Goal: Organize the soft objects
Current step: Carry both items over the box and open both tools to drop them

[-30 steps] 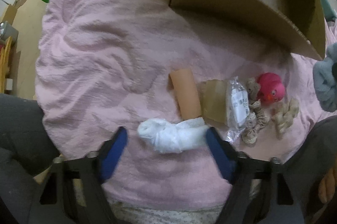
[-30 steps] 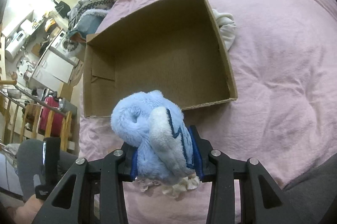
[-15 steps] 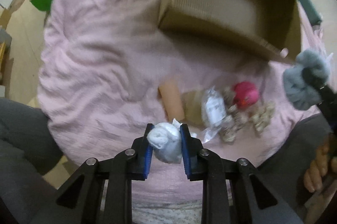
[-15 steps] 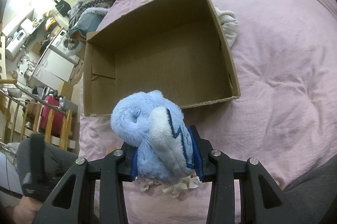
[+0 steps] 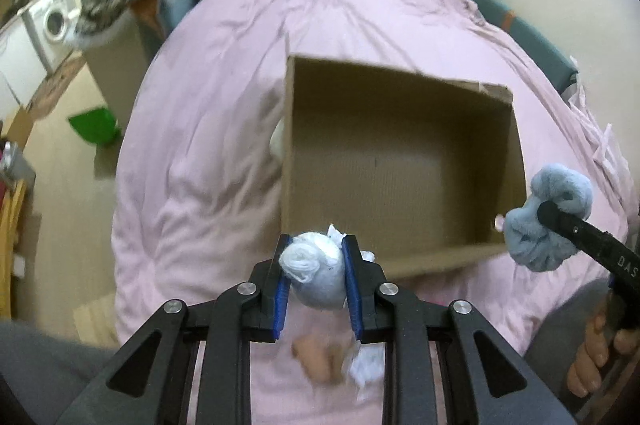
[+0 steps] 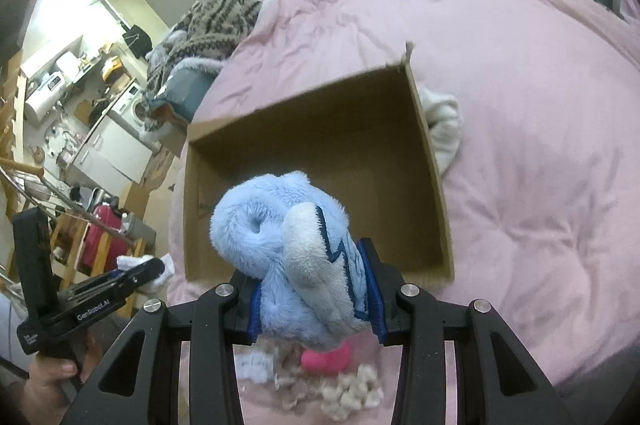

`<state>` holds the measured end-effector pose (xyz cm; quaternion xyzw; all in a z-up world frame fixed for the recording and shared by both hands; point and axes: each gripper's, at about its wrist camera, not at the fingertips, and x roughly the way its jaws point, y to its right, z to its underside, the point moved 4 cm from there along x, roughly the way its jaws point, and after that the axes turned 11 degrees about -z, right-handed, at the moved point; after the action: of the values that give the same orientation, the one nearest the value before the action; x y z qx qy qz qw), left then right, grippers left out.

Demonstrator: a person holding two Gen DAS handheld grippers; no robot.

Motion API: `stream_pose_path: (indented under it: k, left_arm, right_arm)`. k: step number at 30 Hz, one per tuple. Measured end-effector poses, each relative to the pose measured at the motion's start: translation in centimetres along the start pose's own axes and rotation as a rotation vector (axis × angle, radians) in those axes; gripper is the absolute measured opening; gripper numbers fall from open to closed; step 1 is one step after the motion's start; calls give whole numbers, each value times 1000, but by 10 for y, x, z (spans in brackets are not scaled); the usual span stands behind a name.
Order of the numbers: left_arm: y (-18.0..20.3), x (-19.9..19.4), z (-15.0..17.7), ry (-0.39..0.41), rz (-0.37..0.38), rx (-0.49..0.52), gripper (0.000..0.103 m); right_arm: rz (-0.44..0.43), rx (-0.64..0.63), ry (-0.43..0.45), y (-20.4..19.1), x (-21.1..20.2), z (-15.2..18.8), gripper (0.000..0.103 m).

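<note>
On a pink quilt (image 5: 208,129) filling the middle of both frames sits an open cardboard box (image 5: 400,161), its inside bare. At the bottom centre of the left wrist view, the left gripper (image 5: 314,271) has just closed and is clamped on a rolled white sock (image 5: 316,273), held above the box's near wall. At the bottom centre of the right wrist view, the right gripper (image 6: 314,285) is clamped on a fluffy blue sock (image 6: 288,249), with a pink toy (image 6: 326,361) and pale rope knots (image 6: 352,397) lying blurred on the quilt beneath it.
</note>
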<state>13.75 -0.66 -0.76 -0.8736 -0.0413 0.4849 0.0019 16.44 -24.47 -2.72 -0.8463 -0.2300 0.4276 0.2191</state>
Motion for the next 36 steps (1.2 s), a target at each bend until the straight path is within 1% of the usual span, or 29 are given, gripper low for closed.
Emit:
stream_pose_path:
  k: [4, 5, 8, 10, 12, 14, 15, 18, 20, 24, 28, 33, 36]
  left_arm:
    - [14, 13, -15, 38, 9, 6, 22]
    - [18, 19, -20, 49, 0, 14, 22]
    - [28, 33, -25, 41, 14, 13, 22]
    - [32, 44, -26, 44, 10, 19, 22]
    - [36, 52, -23, 45, 11, 27, 22]
    - [39, 62, -17, 18, 32, 28, 22]
    - [40, 65, -16, 18, 28, 33, 22]
    - [43, 69, -14, 39, -4, 56, 22]
    - [44, 70, -12, 47, -4, 55, 23]
    - [41, 73, -5, 47, -27, 55, 23]
    - [36, 77, -5, 28, -10, 33, 23]
    - [30, 75, -5, 40, -16, 10, 23]
    - [29, 74, -6, 47, -17, 13, 23]
  right_arm:
    - [26, 21, -6, 10, 14, -9, 42]
    - [40, 24, -16, 13, 19, -10, 42]
    - [72, 13, -36, 18, 31, -9, 42]
    - [82, 12, -51, 20, 36, -2, 43]
    - [95, -2, -63, 19, 40, 0, 43]
    - [117, -28, -76, 19, 44, 4, 43]
    - [126, -36, -85, 19, 47, 6, 44]
    - [147, -56, -105, 18, 52, 10, 45]
    - [158, -68, -108, 17, 53, 12, 46]
    - [170, -79, -111, 16, 54, 14, 48]
    - [176, -88, -114, 16, 54, 15, 50]
    - [171, -103, -114, 12, 54, 16, 53]
    - [171, -106, -119, 11, 56, 17, 54]
